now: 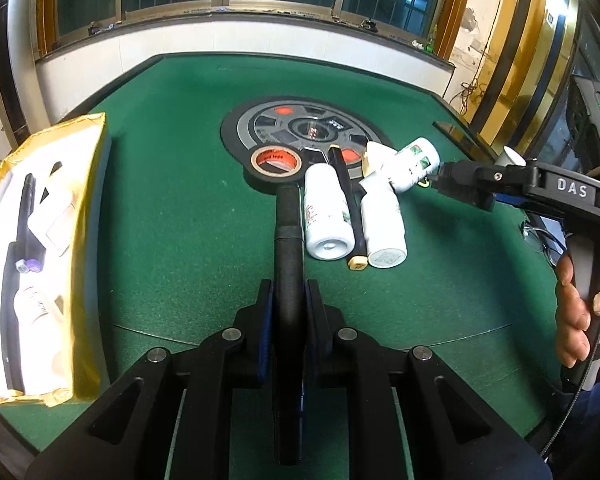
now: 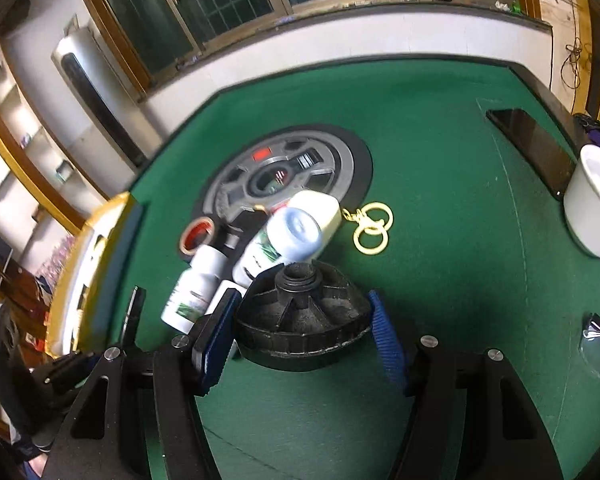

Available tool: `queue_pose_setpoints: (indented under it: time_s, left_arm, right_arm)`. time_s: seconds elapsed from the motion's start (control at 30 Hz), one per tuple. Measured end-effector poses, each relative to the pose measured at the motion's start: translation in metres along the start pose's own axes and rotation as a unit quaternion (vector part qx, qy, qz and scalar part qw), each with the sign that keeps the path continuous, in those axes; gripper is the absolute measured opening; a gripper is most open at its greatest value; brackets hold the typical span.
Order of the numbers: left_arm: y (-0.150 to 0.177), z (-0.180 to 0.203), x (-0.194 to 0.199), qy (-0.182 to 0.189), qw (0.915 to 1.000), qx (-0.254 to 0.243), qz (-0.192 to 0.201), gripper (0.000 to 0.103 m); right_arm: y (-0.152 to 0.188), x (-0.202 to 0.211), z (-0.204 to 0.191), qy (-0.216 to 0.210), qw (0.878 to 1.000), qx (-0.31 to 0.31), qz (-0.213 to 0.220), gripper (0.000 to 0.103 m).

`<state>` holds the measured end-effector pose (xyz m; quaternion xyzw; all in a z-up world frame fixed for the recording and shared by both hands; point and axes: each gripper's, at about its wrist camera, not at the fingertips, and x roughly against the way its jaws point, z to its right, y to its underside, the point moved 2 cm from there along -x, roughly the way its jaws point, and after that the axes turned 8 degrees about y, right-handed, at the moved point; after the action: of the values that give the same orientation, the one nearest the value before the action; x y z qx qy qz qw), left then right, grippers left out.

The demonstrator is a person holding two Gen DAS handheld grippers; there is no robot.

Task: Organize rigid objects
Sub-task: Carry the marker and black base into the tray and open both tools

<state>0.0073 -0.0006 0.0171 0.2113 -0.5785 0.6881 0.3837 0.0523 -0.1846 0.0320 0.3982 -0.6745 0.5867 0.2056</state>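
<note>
Left gripper [image 1: 288, 300] is fully closed on a black pen-like stick [image 1: 287, 236], clamped between the blue pads; the stick runs forward past the fingertips, its far end over the edge of the tape roll [image 1: 276, 162]. Right gripper [image 2: 300, 320] has jaws standing wide around a black ribbed disc-shaped part [image 2: 302, 320] with a threaded neck; both blue pads sit against its rim, so it looks gripped. From the left wrist view the right gripper's fingertips are right next to a tilted white bottle [image 1: 414, 164] leaning on the pile. The pile sits on the green felt table [image 1: 180, 208] by the round centre console [image 1: 296, 128]: two white bottles lying flat with a dark stick [image 1: 346, 208] between them. Gold keyring clasp [image 2: 370, 226] lies just right of the bottles. Yellow-rimmed tray [image 1: 80, 200] at the table's left, well apart from both grippers, already holds a black pen and some small items. White cup [image 2: 592, 208] at right edge.
</note>
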Motion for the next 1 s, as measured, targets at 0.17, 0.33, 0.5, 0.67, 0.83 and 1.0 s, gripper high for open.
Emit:
queue_pose_setpoints:
  time_s: [0.17, 0.33, 0.5, 0.67, 0.83, 1.0]
  left_arm:
    - [0.001, 0.002, 0.004, -0.003, 1.0, -0.004, 0.003, 0.012]
    - [0.001, 0.002, 0.009, -0.009, 0.9999, -0.002, 0.011, 0.012]
    - [0.001, 0.001, 0.018, -0.016, 0.9996, -0.001, 0.022, 0.012]
    - [0.003, 0.0, 0.025, -0.026, 0.9991, -0.003, 0.032, 0.012]
    - [0.004, -0.002, 0.034, -0.057, 0.9971, -0.011, 0.05, 0.012]
    - [0.004, -0.006, 0.042, -0.067, 0.9957, -0.011, 0.063, 0.012]
  right_arm:
    - [-0.001, 0.01, -0.009, -0.023, 1.0, 0.003, 0.015, 0.059]
    - [0.009, 0.005, -0.033, -0.049, 0.998, 0.033, 0.002, 0.059]
    - [0.026, 0.003, -0.06, -0.06, 0.995, 0.079, 0.002, 0.059]
    - [0.036, 0.01, -0.076, -0.057, 0.992, 0.109, 0.019, 0.059]
    - [0.042, 0.01, -0.083, -0.065, 0.991, 0.118, 0.019, 0.059]
    - [0.043, 0.012, -0.086, -0.067, 0.99, 0.122, 0.024, 0.059]
